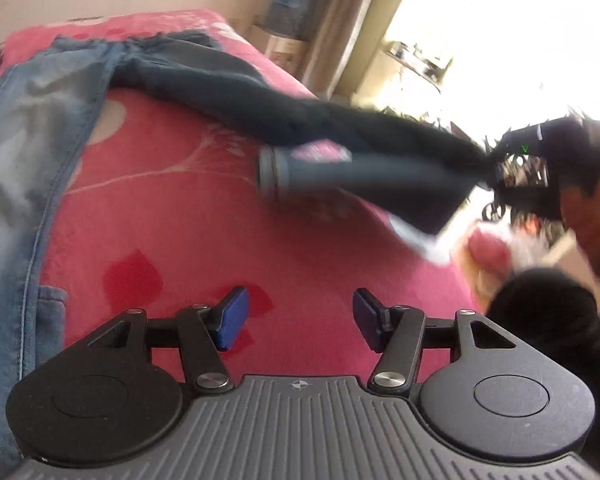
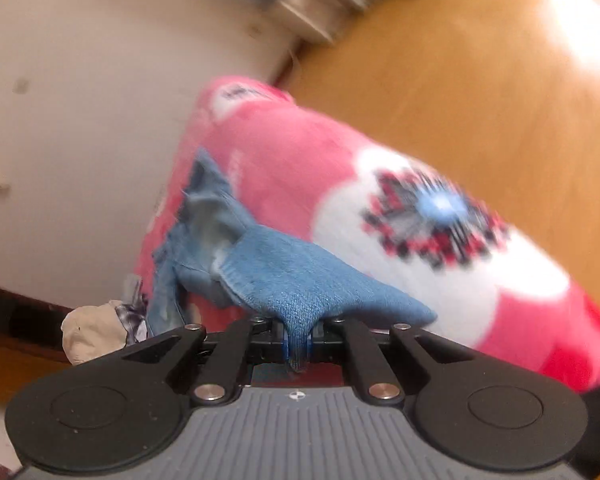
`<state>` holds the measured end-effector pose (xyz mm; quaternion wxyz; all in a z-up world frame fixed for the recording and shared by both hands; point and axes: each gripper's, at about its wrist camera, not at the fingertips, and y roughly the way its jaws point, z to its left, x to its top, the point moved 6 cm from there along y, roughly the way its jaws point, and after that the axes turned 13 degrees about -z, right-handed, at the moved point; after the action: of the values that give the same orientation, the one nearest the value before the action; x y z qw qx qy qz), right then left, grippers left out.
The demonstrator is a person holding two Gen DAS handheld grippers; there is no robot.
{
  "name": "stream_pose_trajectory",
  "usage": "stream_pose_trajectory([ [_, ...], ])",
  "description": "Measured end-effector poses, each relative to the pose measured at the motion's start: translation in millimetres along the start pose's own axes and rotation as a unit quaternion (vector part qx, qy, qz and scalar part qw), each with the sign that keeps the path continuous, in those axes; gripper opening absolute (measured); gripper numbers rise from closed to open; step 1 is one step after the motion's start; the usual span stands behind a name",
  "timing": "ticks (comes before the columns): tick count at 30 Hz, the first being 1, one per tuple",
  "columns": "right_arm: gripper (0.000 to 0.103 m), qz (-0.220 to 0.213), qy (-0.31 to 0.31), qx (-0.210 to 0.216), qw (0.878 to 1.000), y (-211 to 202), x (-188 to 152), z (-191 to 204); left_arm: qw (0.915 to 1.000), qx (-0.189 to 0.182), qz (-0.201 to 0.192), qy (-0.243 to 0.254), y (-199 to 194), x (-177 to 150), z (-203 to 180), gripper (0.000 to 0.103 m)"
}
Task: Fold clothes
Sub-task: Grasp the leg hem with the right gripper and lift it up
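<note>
Jeans [image 1: 40, 128] lie at nine o'clock on the pink blanket [image 1: 180, 216]. Left gripper [image 1: 298, 316] hovers open, empty. At three o'clock, right gripper [image 2: 298, 346] pinches one jeans leg hem [image 2: 300, 288], lifting it; the thin fold might slip free.

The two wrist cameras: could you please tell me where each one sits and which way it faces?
Left wrist: sits on the left hand-held gripper, looking down along its open fingers at the pink blanket and the jeans; a person's dark sleeve shows at right.
Right wrist: sits on the right hand-held gripper, shut on a jeans leg end, facing the blanket edge, wall and wooden floor.
Shared: jeans and blanket; the left view also shows the right hand-held gripper.
</note>
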<state>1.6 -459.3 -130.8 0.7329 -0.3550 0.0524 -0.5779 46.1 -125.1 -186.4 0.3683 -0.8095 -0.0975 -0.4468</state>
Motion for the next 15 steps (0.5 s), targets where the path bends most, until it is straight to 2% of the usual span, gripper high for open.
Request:
stream_pose_trajectory([
  [1,0.008,0.011,-0.002,-0.001,1.0,2.2,-5.4,-1.6,0.9999,0.004,-0.008,0.006,2.0,3.5,1.2,0.058],
  [3,0.008,0.027,-0.007,0.0,1.0,5.5,-13.9,-2.3,0.9983,0.002,-0.022,0.054,9.4,8.6,-5.4,0.061],
  [6,0.008,0.038,-0.016,0.003,0.999,8.1,-18.7,0.6,0.9876,-0.024,-0.027,0.153,25.0,5.8,-27.0,0.073],
  [8,0.008,0.043,-0.019,0.007,0.999,8.1,-16.0,3.9,0.9734,-0.041,-0.017,0.225,38.7,-5.2,-44.8,0.075],
  [10,0.008,0.052,-0.016,0.015,0.998,7.2,-13.5,7.6,0.9542,-0.047,-0.016,0.295,48.6,-18.7,-64.2,0.076],
  [13,0.008,0.061,-0.024,0.025,0.998,2.5,-12.7,14.7,0.9225,-0.007,-0.039,0.384,67.3,-34.4,-81.2,0.076],
  [15,0.008,0.063,-0.033,0.028,0.997,1.3,-13.0,22.3,0.9099,0.02,-0.054,0.411,77.8,-38.1,-83.8,0.076],
])
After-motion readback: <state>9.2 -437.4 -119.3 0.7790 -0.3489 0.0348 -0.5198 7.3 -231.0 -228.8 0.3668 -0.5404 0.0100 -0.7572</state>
